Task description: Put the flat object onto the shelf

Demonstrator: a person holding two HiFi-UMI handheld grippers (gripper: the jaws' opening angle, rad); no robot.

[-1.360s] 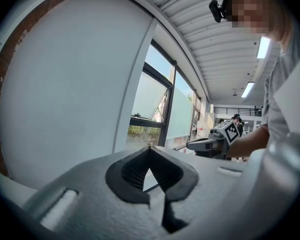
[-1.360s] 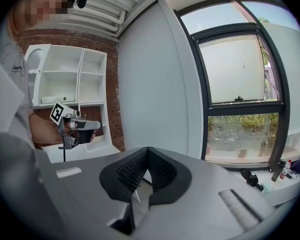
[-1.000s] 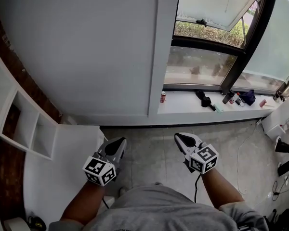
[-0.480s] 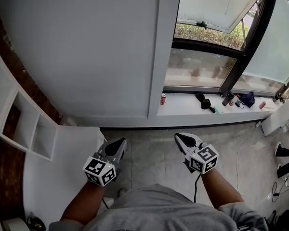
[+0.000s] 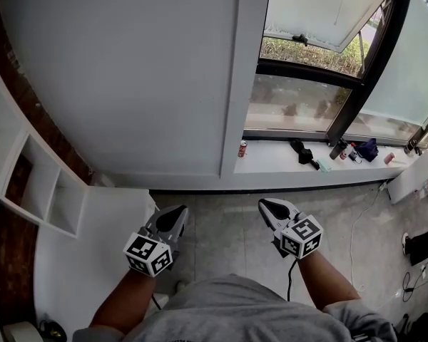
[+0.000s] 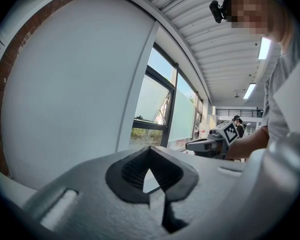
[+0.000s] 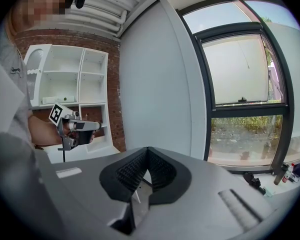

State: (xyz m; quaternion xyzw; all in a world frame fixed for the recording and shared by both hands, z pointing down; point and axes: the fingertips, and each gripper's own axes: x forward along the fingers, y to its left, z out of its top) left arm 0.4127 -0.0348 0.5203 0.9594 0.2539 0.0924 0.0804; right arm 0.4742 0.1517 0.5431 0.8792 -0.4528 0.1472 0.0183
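Note:
No flat object shows in any view. The white shelf unit [image 5: 36, 184] stands against the brick wall at the left, and its open compartments [image 7: 72, 79] also show in the right gripper view. My left gripper [image 5: 175, 215] is held in front of my body with its jaws together and nothing between them [image 6: 150, 153]. My right gripper [image 5: 268, 206] is level with it on the right, also shut and empty [image 7: 147, 153]. Each gripper shows in the other's view: the right gripper [image 6: 210, 145] and the left gripper [image 7: 83, 126].
A white counter [image 5: 93, 241] lies below the shelf at my left. Ahead are a grey wall and a dark-framed window. Its sill holds a can [image 5: 241, 148], a black item [image 5: 301, 150] and bottles [image 5: 340, 148]. Cables lie on the floor at right. A person [image 6: 238, 126] stands far off.

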